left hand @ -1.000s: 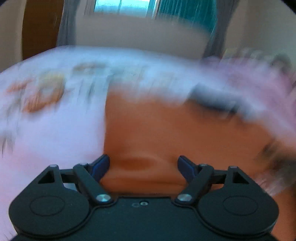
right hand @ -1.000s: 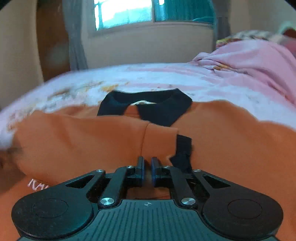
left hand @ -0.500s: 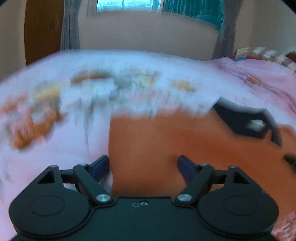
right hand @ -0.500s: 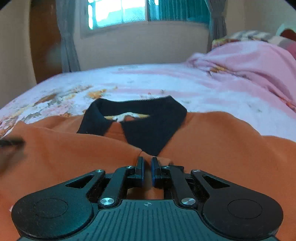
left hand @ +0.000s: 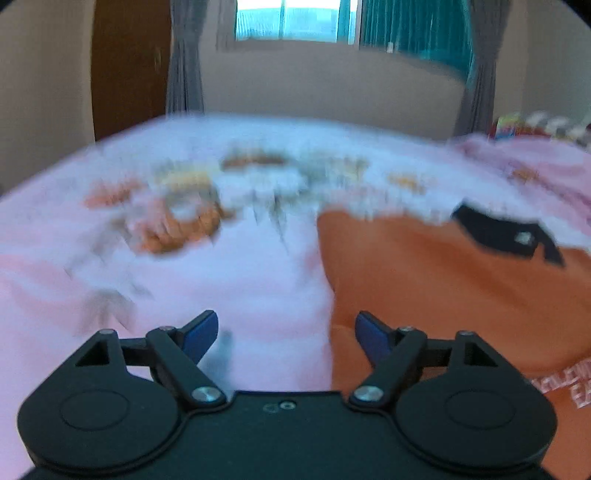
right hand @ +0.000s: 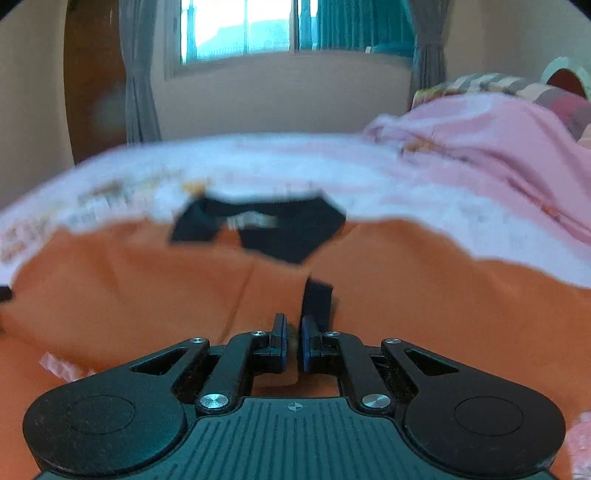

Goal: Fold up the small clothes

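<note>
An orange polo shirt (right hand: 424,288) with a black collar (right hand: 288,236) lies on a pink flowered bedsheet (left hand: 184,273). My right gripper (right hand: 291,338) is shut on a fold of the orange shirt beside its black-trimmed sleeve edge (right hand: 317,299). In the left wrist view the shirt (left hand: 443,280) lies to the right, its collar (left hand: 506,232) at the far right. My left gripper (left hand: 286,332) is open and empty, straddling the shirt's left edge just above the sheet. Both views are blurred by motion.
A bunched pink blanket (right hand: 491,147) and patterned pillows (right hand: 517,85) lie at the right of the bed. Beyond the bed stand a wall with a window (right hand: 240,29), grey curtains and a brown door (left hand: 125,66).
My left gripper has slid left off the shirt's middle to its left edge, staying open. My right gripper stays shut on the shirt, and the sleeve it holds has moved back below the collar.
</note>
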`<action>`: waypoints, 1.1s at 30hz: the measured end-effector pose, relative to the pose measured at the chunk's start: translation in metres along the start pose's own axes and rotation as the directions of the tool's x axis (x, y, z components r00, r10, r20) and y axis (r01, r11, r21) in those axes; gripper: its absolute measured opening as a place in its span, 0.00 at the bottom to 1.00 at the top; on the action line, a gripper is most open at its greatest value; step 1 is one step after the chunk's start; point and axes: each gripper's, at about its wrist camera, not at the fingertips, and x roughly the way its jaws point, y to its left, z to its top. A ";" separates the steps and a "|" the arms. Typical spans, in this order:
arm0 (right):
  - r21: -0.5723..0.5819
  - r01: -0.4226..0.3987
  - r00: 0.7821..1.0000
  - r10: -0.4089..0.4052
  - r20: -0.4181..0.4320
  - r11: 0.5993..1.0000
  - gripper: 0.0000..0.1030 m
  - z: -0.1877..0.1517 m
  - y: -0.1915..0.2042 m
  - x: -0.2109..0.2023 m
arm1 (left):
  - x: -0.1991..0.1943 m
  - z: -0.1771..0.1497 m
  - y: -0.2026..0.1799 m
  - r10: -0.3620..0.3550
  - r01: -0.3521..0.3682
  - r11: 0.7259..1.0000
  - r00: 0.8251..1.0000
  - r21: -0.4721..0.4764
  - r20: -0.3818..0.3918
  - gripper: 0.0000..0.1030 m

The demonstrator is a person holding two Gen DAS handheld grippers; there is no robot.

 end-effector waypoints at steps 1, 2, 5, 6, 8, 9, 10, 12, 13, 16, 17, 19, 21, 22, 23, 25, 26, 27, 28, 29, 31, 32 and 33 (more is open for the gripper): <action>-0.012 -0.009 0.999 0.010 0.041 1.000 0.06 0.000 0.000 -0.009 | 0.001 -0.002 -0.002 0.040 -0.040 0.999 0.999 0.033 -0.006 0.77; -0.029 0.001 0.999 0.000 0.051 1.000 0.06 -0.002 0.002 -0.012 | 0.010 -0.007 -0.003 0.054 -0.051 0.997 0.997 0.062 -0.048 0.76; -0.040 0.025 0.997 -0.028 -0.075 0.999 0.06 -0.017 0.004 0.018 | 0.022 -0.014 0.007 0.027 -0.026 1.000 0.996 0.006 -0.083 0.76; -0.042 0.029 0.997 -0.031 -0.066 0.999 0.06 -0.014 0.006 0.014 | 0.017 -0.009 0.009 0.024 -0.025 1.000 0.997 -0.013 -0.076 0.76; -0.001 0.005 1.000 -0.005 0.006 1.000 0.06 -0.007 0.005 0.000 | 0.007 0.003 0.010 0.003 -0.003 0.999 1.000 -0.038 -0.019 0.78; 0.007 0.004 0.999 -0.004 0.039 1.000 0.06 -0.003 0.006 -0.005 | 0.005 0.009 0.005 0.002 -0.002 1.000 1.000 -0.028 0.007 0.78; 0.005 0.010 0.998 -0.010 0.064 1.000 0.06 0.002 0.008 -0.007 | 0.007 0.017 0.000 0.007 -0.007 1.000 0.999 -0.015 0.041 0.78; -0.007 0.016 0.996 -0.016 0.085 1.000 0.39 0.010 0.012 -0.002 | 0.021 0.032 -0.011 -0.015 0.015 1.000 0.999 -0.005 0.043 0.78; -0.001 0.040 0.996 -0.040 0.082 0.999 0.85 0.011 0.011 0.003 | 0.034 0.034 -0.018 -0.018 0.017 1.000 1.000 0.010 0.024 0.79; -0.030 0.060 0.994 -0.062 -0.093 0.998 0.96 0.000 0.012 0.044 | 0.074 0.015 -0.038 0.027 -0.020 0.994 0.998 0.111 -0.063 0.83; -0.029 0.052 0.993 -0.055 -0.108 0.998 0.96 -0.004 0.012 0.052 | 0.074 0.014 -0.036 0.023 -0.018 0.995 0.998 0.097 -0.050 0.84; -0.016 0.052 0.994 -0.054 -0.091 0.998 0.96 -0.004 0.010 0.050 | 0.066 0.015 -0.032 0.019 -0.018 0.995 1.000 0.099 -0.016 0.85; -0.024 0.050 0.996 -0.052 -0.072 0.998 0.96 -0.007 0.011 0.045 | 0.057 0.009 -0.033 0.027 -0.030 0.990 0.999 0.139 0.019 0.85; -0.021 0.050 0.996 -0.052 -0.070 0.999 0.96 -0.008 0.010 0.042 | 0.054 0.007 -0.034 0.028 -0.030 0.987 0.999 0.156 0.016 0.85; -0.019 0.057 0.996 -0.058 -0.065 0.998 0.96 -0.009 0.010 0.038 | 0.048 0.006 -0.033 0.034 -0.037 0.986 0.999 0.161 0.022 0.84; -0.004 0.066 0.998 -0.065 0.022 0.998 0.96 -0.007 0.009 0.017 | 0.025 0.007 -0.035 0.012 -0.034 0.981 0.993 0.188 0.118 0.84; 0.001 0.044 0.997 -0.044 0.066 0.999 0.96 -0.004 0.009 0.012 | 0.018 0.004 -0.037 0.002 -0.033 0.977 0.989 0.211 0.149 0.86; -0.002 0.024 0.998 -0.024 0.066 1.000 0.96 -0.004 0.011 0.009 | 0.023 0.002 -0.041 0.036 -0.059 0.971 0.994 0.233 0.101 0.86; -0.031 0.026 1.000 -0.026 0.006 0.999 0.96 -0.009 0.015 0.017 | 0.036 -0.001 -0.044 0.064 -0.063 0.967 0.998 0.246 0.005 0.86; -0.077 0.062 0.991 -0.070 -0.113 0.995 0.97 -0.017 0.019 0.036 | 0.044 -0.002 -0.043 0.054 -0.044 0.972 0.998 0.231 -0.036 0.86; -0.068 0.061 0.987 -0.071 -0.146 0.996 0.97 -0.012 0.019 0.040 | 0.042 0.007 -0.042 0.063 -0.050 0.973 0.997 0.224 -0.049 0.86; -0.056 0.062 0.988 -0.070 -0.136 0.996 0.97 -0.006 0.018 0.033 | 0.036 0.010 -0.042 0.069 -0.060 0.974 0.997 0.217 -0.036 0.85; -0.036 0.057 0.994 -0.061 -0.096 0.998 0.97 -0.004 0.016 0.022 | 0.025 0.012 -0.041 0.051 -0.049 0.979 0.999 0.198 -0.005 0.85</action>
